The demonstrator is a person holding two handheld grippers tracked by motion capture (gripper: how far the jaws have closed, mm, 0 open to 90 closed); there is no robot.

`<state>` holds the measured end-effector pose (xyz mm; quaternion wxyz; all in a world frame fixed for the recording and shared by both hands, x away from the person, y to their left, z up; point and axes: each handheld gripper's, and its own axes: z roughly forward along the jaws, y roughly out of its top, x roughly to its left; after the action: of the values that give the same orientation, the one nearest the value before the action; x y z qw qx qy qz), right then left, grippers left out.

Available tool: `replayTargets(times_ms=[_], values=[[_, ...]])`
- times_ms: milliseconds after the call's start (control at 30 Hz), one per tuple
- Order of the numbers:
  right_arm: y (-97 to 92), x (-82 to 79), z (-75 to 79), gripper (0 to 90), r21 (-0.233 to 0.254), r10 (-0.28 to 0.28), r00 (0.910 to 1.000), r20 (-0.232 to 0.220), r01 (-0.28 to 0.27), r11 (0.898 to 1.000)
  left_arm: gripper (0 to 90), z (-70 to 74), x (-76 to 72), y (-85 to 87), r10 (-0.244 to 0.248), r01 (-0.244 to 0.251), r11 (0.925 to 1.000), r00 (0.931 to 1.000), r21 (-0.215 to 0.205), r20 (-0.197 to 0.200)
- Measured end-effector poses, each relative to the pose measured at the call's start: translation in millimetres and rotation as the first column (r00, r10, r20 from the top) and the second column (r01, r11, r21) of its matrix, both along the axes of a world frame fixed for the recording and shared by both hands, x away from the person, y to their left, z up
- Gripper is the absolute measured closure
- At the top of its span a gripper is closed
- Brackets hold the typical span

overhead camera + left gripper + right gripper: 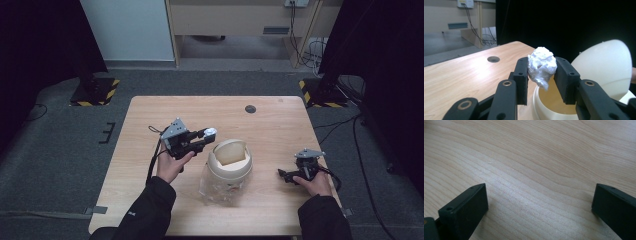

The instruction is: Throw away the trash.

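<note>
1. Room: grey carpet floor (60,160), black curtains either side; far wall cut off.
2. Counter (270,120): pale wood, round cable hole (250,109).
3. Swing-lid bin (229,167): cream dome, clear body; contents hard to make out.
4. Right tongs (284,174): released, resting low on the counter.
5. Left tongs (209,138): clenched on crumpled white paper wad (542,65), held just above the bin's opening.

High view dim, corners black. Soft overhead glare on table (536,157) in right gripper view; near claw arms blurred; crumpled paper (542,65) bright, slightly overexposed.
</note>
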<state>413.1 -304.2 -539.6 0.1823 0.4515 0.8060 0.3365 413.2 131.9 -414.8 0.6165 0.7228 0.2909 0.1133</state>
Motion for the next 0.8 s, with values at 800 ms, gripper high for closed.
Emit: replayTargets(times_ms=[800], values=[[0.1,0.1,0.0,0.7,-0.001,0.002,1.0,-0.001,-0.002,1.0,63.6,-20.2,14.3,-17.7,-0.086,0.089,0.9957,0.9901,0.024,-0.111]])
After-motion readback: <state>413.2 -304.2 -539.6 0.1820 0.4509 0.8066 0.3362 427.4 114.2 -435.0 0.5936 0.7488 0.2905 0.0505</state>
